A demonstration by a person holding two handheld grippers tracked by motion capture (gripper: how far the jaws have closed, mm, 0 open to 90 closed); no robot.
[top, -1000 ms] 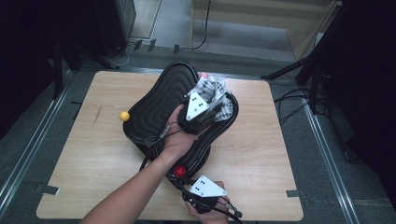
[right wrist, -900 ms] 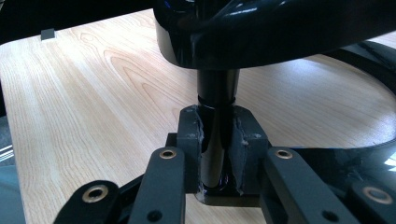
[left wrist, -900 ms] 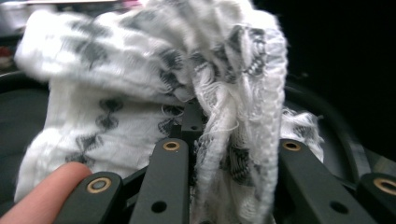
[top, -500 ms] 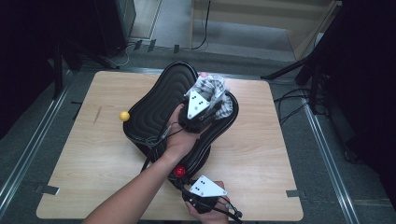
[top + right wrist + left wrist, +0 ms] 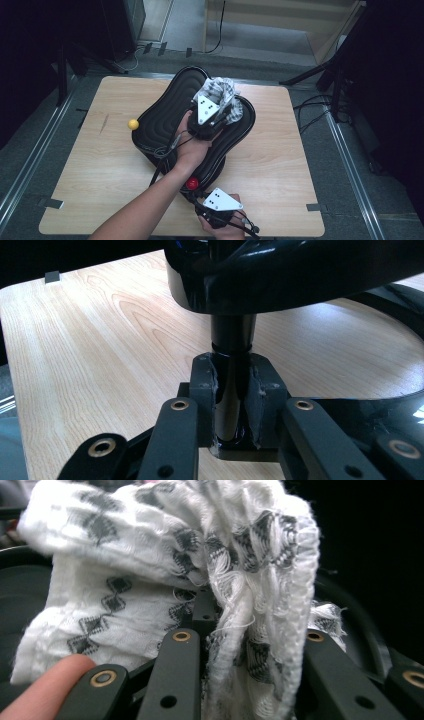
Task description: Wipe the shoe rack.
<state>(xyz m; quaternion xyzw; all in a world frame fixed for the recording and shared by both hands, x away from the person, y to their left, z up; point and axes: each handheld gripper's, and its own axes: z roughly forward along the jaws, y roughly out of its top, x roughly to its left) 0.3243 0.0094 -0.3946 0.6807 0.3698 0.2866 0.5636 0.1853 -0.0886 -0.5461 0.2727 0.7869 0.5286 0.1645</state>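
Wiping the glossy black moulded plastic tray (image 5: 165, 120) on the surface (image 5: 100, 175), your left tongs (image 5: 220, 107) clamp the white grey-patterned cloth (image 5: 165, 565); right tongs (image 5: 234, 405) clamp its black stem (image 5: 232, 340). Most remains unwiped, I judge.

Left forearm reaches from six o'clock toward one o'clock, left gripper (image 5: 216, 111) clamped tight at centre; right gripper (image 5: 216, 207), jaws closed, sits low at six o'clock.

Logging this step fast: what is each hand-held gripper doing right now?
Left hand-held gripper: closed on the patterned white cloth.
Right hand-held gripper: closed on the black post under the glossy black object.
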